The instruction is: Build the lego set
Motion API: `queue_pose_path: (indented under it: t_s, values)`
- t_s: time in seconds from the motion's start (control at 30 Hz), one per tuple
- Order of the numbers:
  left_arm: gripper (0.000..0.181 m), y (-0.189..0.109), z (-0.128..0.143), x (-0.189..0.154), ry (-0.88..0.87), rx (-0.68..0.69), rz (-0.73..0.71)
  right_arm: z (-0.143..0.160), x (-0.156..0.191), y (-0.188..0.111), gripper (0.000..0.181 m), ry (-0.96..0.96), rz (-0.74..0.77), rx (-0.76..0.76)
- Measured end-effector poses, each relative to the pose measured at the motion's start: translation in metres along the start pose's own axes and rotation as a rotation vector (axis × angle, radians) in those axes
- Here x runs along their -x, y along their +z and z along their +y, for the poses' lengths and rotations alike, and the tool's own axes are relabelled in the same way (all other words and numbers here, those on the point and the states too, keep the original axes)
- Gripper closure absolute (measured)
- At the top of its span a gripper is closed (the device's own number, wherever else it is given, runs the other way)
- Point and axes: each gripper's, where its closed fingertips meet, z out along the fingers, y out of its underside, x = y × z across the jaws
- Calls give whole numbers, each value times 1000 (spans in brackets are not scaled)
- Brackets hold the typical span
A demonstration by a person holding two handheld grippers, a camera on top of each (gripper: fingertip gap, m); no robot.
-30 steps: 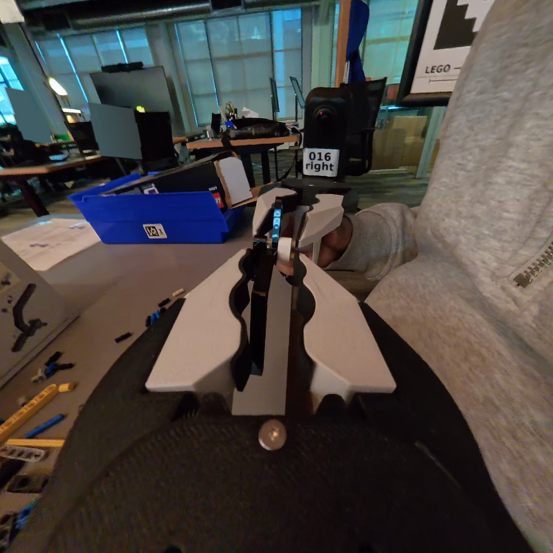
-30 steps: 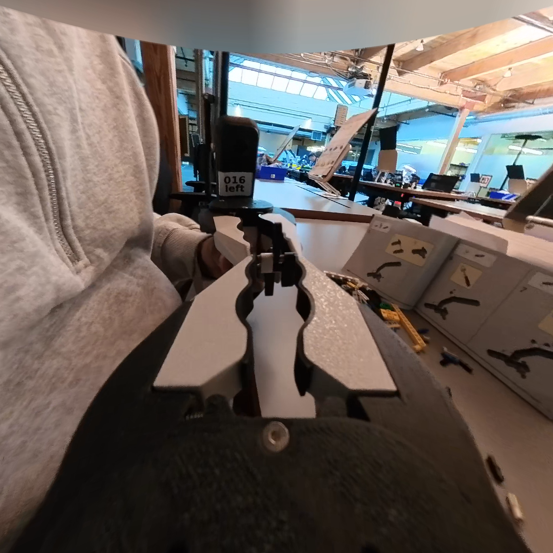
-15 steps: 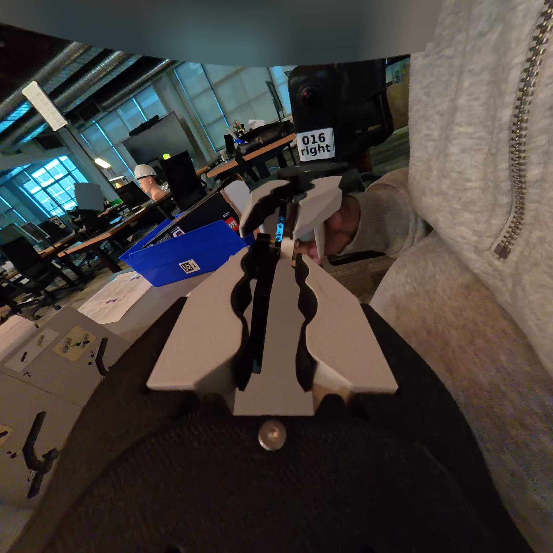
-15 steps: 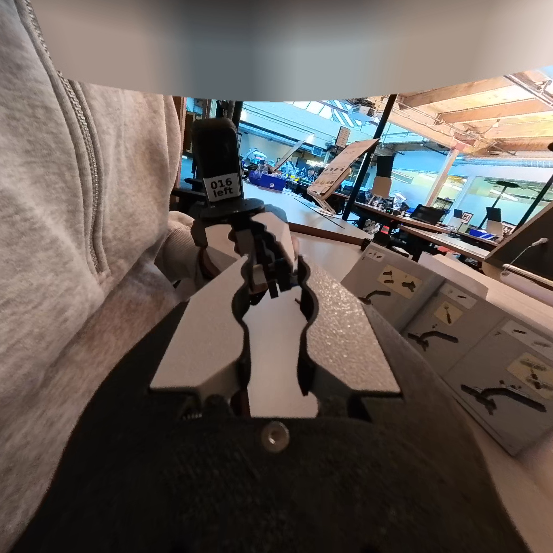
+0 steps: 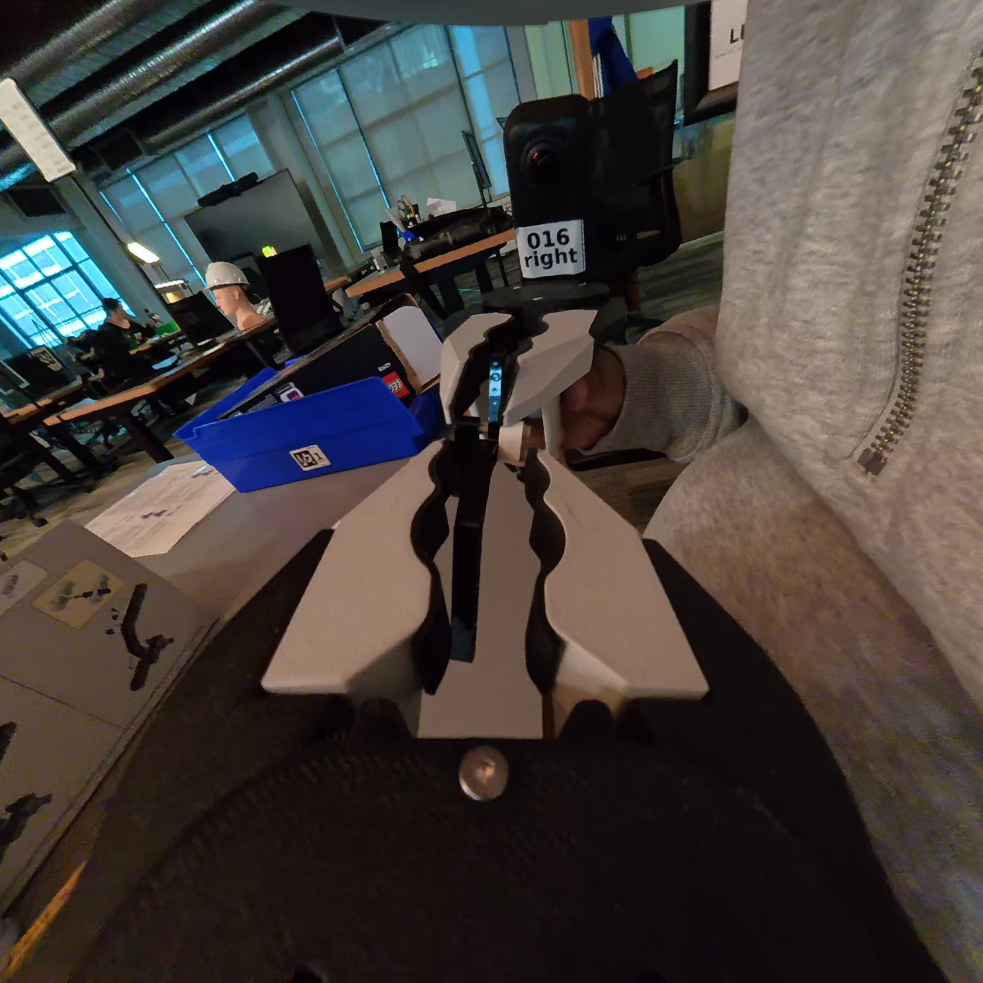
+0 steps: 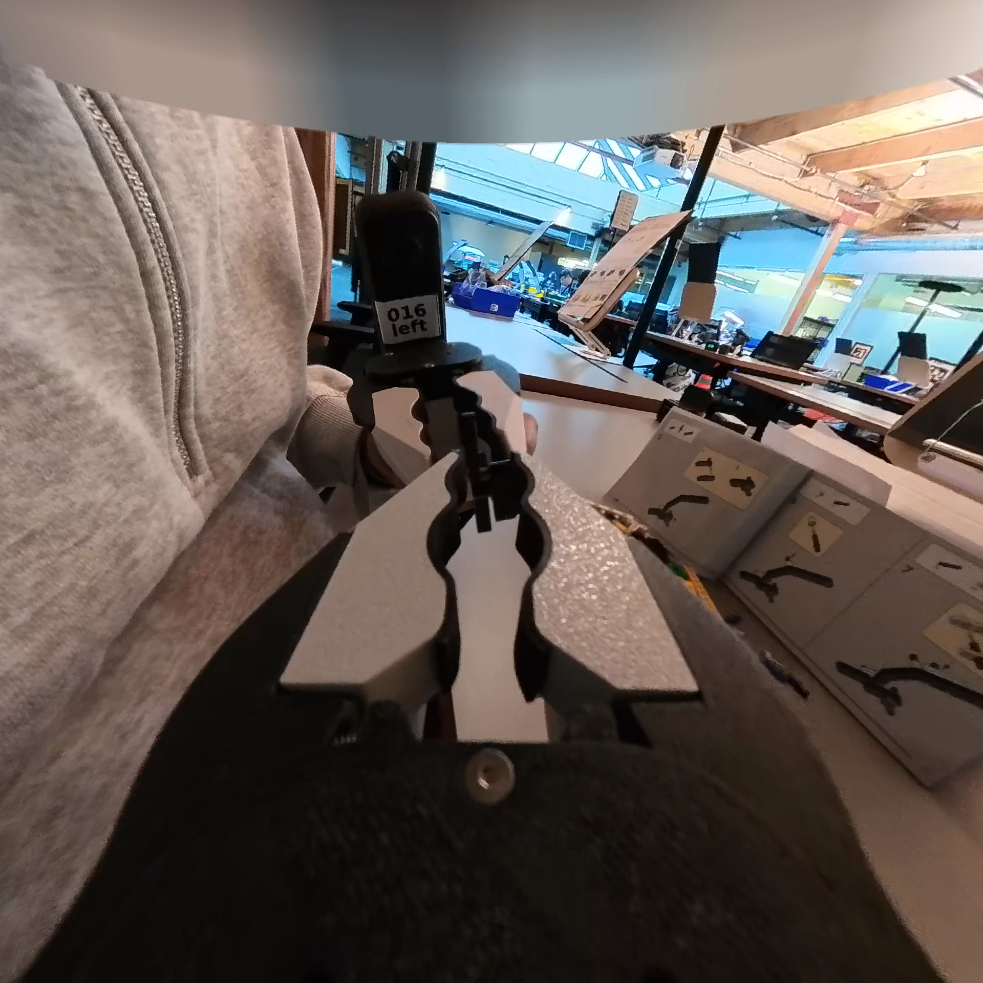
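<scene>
In the left wrist view my left gripper (image 5: 481, 457) is shut on a long black lego beam (image 5: 468, 537) that runs back between its white fingers. My right gripper (image 5: 494, 372) faces it tip to tip, held by a hand, and grips a thin black piece with blue dots (image 5: 496, 385). A small white part (image 5: 511, 442) sits where the two pieces meet. In the right wrist view my right gripper (image 6: 489, 473) is shut on the black piece (image 6: 502, 497), and the left gripper (image 6: 452, 415) stands just beyond it. Both are held in the air in front of a grey hoodie.
A blue bin (image 5: 303, 436) with a black box (image 5: 340, 372) stands at the table's far side, with a paper sheet (image 5: 159, 505) beside it. Grey parts drawers (image 6: 771, 532) line the table edge; loose lego pieces (image 6: 686, 580) lie before them. The hoodie (image 5: 851, 478) is close.
Both grippers tilted up and then came partly back down, staying tip to tip with their pieces held. The table's loose pieces have slipped out of the left view.
</scene>
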Motion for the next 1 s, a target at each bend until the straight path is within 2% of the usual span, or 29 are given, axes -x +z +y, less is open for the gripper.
queue_pose_path:
  t_s: [0.27, 0.53, 0.73, 1.0]
  values:
    - [155, 2, 10, 4, -80, 29, 4, 8, -7, -1, 168, 37, 22, -17]
    - [155, 4, 22, 5, -142, 77, 10, 19, -10, -1, 151, 47, 37, 3]
    - [156, 7, 32, 6, -246, 163, 16, 31, -8, 0, 153, 103, -4, 36]
    - [155, 6, 31, 7, -207, 181, -8, 35, -13, -3, 148, 139, 1, 35]
